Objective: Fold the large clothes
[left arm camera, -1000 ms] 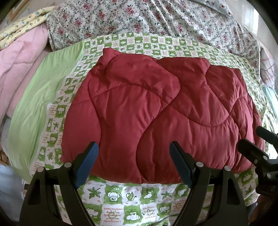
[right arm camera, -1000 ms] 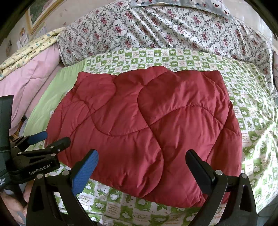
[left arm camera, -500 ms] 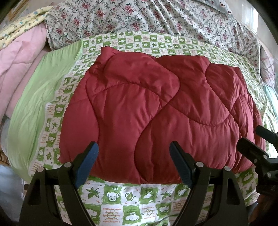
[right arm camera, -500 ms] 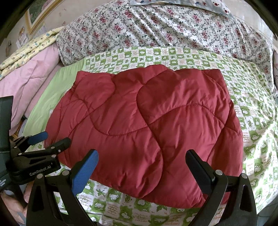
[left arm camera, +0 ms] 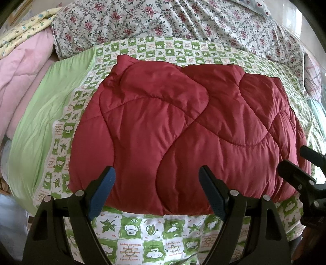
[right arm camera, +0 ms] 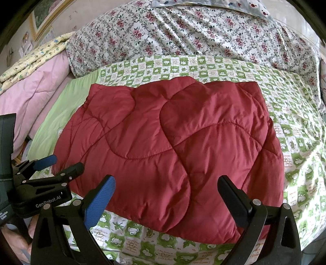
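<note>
Lying flat, the red quilted garment (right arm camera: 173,150) runs lengthwise left to right.

Folded quilt (left arm camera: 183,130) on checked sheet (left arm camera: 154,230) — floral bedding (left arm camera: 183,18) behind, stacked blankets (left arm camera: 22,67) left

The red quilted garment (left arm camera: 183,132) sits a little higher and farther off in the left wrist view than it did a second ago, so more of the green checked sheet (left arm camera: 154,230) shows in front of its near edge. In the right wrist view the garment (right arm camera: 169,146) also sits a bit higher, and more sheet (right arm camera: 142,240) shows below it. The left gripper (left arm camera: 156,187) and the right gripper (right arm camera: 166,195) have both pulled back slightly from the garment.
</note>
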A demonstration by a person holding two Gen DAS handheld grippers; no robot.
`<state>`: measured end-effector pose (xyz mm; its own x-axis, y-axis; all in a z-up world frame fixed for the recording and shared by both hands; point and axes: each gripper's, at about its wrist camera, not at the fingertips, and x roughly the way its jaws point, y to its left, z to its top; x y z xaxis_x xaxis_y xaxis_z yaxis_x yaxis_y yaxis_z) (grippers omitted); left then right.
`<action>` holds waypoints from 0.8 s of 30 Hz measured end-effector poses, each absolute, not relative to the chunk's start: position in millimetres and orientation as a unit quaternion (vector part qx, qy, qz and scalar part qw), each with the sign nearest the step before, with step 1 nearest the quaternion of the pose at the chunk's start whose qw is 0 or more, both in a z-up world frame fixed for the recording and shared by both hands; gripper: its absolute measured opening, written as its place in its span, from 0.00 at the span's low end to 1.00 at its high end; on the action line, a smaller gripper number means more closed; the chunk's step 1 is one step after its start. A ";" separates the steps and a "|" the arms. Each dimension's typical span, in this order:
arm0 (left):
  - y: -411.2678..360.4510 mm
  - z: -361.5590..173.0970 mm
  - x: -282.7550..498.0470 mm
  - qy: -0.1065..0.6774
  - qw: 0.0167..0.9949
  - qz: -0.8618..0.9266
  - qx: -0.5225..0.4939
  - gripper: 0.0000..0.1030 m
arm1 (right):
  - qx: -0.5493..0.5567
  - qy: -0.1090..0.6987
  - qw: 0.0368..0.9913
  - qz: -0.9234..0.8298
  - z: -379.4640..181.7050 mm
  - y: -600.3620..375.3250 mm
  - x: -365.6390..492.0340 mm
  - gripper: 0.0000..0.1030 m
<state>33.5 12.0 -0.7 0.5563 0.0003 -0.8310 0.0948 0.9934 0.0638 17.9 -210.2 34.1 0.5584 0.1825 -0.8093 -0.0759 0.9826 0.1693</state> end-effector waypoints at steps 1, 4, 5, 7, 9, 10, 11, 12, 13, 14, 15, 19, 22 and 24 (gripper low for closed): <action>11.9 -0.6 33.4 0.470 0.881 -0.027 0.051 0.82 | 0.057 0.464 0.881 0.073 34.1 -210.3 17.8 0.98; 11.7 -0.9 33.3 0.470 0.881 -0.027 0.051 0.82 | 0.057 0.464 0.881 0.073 34.3 -209.9 17.9 0.98; 11.7 -0.9 33.3 0.470 0.881 -0.027 0.051 0.82 | 0.057 0.464 0.881 0.074 33.9 -210.1 17.8 0.98; 11.4 -0.9 33.0 0.470 0.881 -0.027 0.051 0.82 | 0.057 0.464 0.881 0.073 34.6 -209.9 18.4 0.98; 11.4 -0.9 33.0 0.470 0.881 -0.027 0.051 0.82 | 0.057 0.464 0.881 0.073 34.4 -209.9 18.5 0.98; 11.2 -1.0 32.9 0.469 0.881 -0.026 0.052 0.82 | 0.058 0.464 0.881 0.073 34.6 -209.6 18.4 0.98; 10.9 -1.2 32.8 0.469 0.881 -0.026 0.053 0.82 | 0.058 0.465 0.880 0.073 34.2 -210.1 18.4 0.98; 11.4 -0.9 32.9 0.469 0.881 -0.026 0.053 0.82 | 0.059 0.465 0.880 0.074 34.3 -210.0 18.3 0.98; 11.7 -0.8 32.9 0.469 0.881 -0.026 0.053 0.82 | 0.059 0.465 0.880 0.073 35.1 -211.0 18.3 0.98; 11.9 -0.6 32.8 0.469 0.881 -0.026 0.054 0.82 | 0.059 0.465 0.880 0.073 35.2 -211.6 18.1 0.98; 11.4 -0.6 32.7 0.468 0.882 -0.026 0.054 0.82 | 0.059 0.465 0.880 0.074 35.1 -211.3 18.3 0.98; 12.9 0.1 33.4 0.467 0.882 -0.026 0.056 0.82 | 0.059 0.464 0.881 0.072 35.3 -211.9 18.1 0.98; 12.7 0.0 33.1 0.468 0.882 -0.027 0.055 0.82 | 0.060 0.464 0.881 0.071 35.5 -212.8 18.2 0.98; 13.0 0.0 33.3 0.468 0.882 -0.027 0.055 0.82 | 0.060 0.464 0.881 0.071 35.6 -213.8 18.0 0.98</action>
<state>33.3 13.0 0.0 0.5607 0.0039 -0.8280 0.0987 0.9925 0.0716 18.0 -213.8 35.6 0.5594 0.1816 -0.8088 -0.0695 0.9825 0.1726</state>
